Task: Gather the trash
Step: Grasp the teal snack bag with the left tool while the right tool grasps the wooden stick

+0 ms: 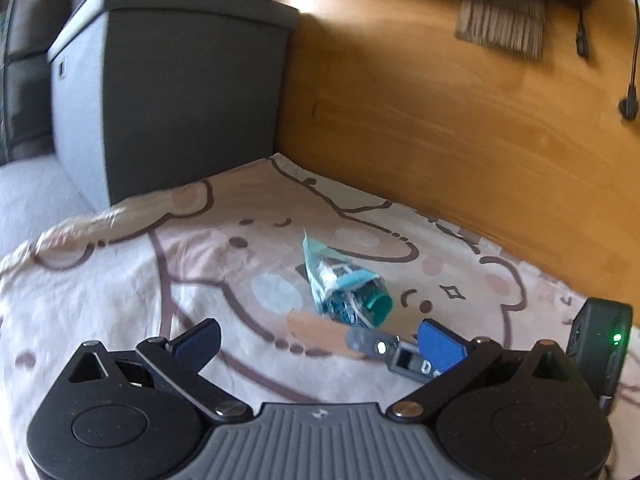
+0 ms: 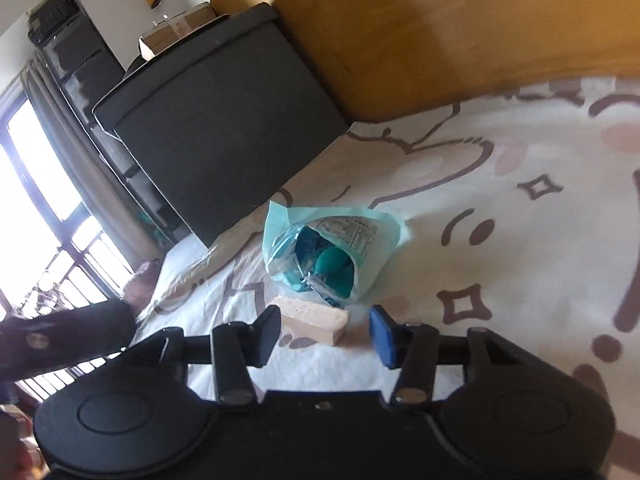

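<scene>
1. Bed [image 1: 120,280] with a cartoon-print sheet fills the foreground; a wooden board [image 1: 440,120] runs along its far side and a dark box [image 1: 180,100] stands at the corner.
2. Trash: a teal bag [image 2: 332,256], mouth open, lies on the sheet, with teal and clear scraps visible inside. A pale block [image 2: 312,320] lies just in front of it, touching or nearly so.
3. Left tool [image 1: 320,340]: jaws wide apart, empty, short of the bag.
4. Right tool [image 2: 324,328]: jaws partly open, on either side of the block; no pad presses on it. It also shows at the left view's right edge.
5. Progress, as judged: some scraps are already bagged. The block is not yet gripped. Remaining: grip the block, put it in the bag, take the bag away.
6. A dark sleeve [image 2: 60,340] shows at the right view's left edge.
</scene>
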Demonstrator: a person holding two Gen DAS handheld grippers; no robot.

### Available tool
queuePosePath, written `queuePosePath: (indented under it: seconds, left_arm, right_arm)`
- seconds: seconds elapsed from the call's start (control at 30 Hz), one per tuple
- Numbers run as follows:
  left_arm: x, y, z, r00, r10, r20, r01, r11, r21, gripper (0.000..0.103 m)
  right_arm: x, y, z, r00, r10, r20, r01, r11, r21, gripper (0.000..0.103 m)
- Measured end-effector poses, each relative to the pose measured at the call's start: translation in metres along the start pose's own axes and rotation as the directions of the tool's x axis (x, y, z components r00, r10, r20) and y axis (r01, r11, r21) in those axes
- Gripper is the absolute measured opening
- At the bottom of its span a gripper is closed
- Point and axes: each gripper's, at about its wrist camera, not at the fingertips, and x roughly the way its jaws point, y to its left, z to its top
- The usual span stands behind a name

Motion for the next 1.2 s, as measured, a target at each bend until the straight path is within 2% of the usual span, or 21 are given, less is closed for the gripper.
queuePosePath:
  seconds: [0.07,0.2,0.33,0.47,0.53,0.73,0.9,0.97,1.1,1.17,1.2]
  left_arm:
    - [0.013,-0.004,0.005,1.0,0.003,-0.018,-0.002,0.999,0.05,0.101]
    - [0.034,-0.018,0.014,0.999,0.019,-0.044,-0.012,0.987,0.157,0.095]
    - [0.054,-0.033,0.019,0.994,0.073,-0.082,-0.048,0.961,0.271,0.089]
    - [0.072,-0.042,0.02,0.989,0.117,-0.089,-0.079,0.932,0.353,0.085]
    - [0.08,-0.045,0.019,0.988,0.121,-0.099,-0.077,0.928,0.365,0.085]
    - [0.1,-0.051,0.015,0.984,0.152,-0.095,-0.102,0.912,0.398,0.082]
    - [0.113,-0.048,0.016,0.988,0.13,-0.084,-0.089,0.922,0.377,0.077]
    - [0.119,-0.046,0.017,0.989,0.118,-0.093,-0.078,0.932,0.354,0.062]
    - [0.122,-0.042,0.019,0.991,0.106,-0.084,-0.077,0.951,0.299,0.057]
    - [0.12,-0.042,0.019,0.992,0.11,-0.065,-0.087,0.953,0.29,0.056]
    - [0.117,-0.041,0.019,0.993,0.111,-0.051,-0.092,0.954,0.284,0.055]
  right_arm:
    - [0.005,-0.007,0.001,0.999,0.038,-0.025,-0.037,0.998,0.04,0.042]
    - [0.003,-0.011,-0.002,0.997,0.064,-0.033,-0.062,0.996,0.063,0.022]
    - [-0.004,-0.007,-0.005,0.995,0.082,-0.06,-0.08,0.996,0.031,0.017]
    - [-0.015,-0.006,-0.011,0.993,0.081,-0.082,-0.08,0.997,0.011,0.012]
    - [-0.018,-0.007,-0.013,0.992,0.084,-0.096,-0.084,0.996,0.013,0.008]
    - [-0.022,-0.006,-0.014,0.99,0.073,-0.118,-0.074,0.997,-0.004,0.006]
    - [-0.025,-0.009,-0.012,0.989,0.088,-0.121,-0.089,0.996,-0.008,0.006]
    - [-0.024,-0.009,-0.011,0.987,0.098,-0.129,-0.101,0.995,-0.01,0.006]
    - [-0.023,-0.007,-0.011,0.982,0.124,-0.142,-0.129,0.991,-0.029,0.006]
    - [-0.022,-0.006,-0.011,0.98,0.134,-0.147,-0.141,0.989,-0.037,0.009]
    - [-0.022,-0.006,-0.011,0.981,0.13,-0.145,-0.137,0.99,-0.041,0.016]
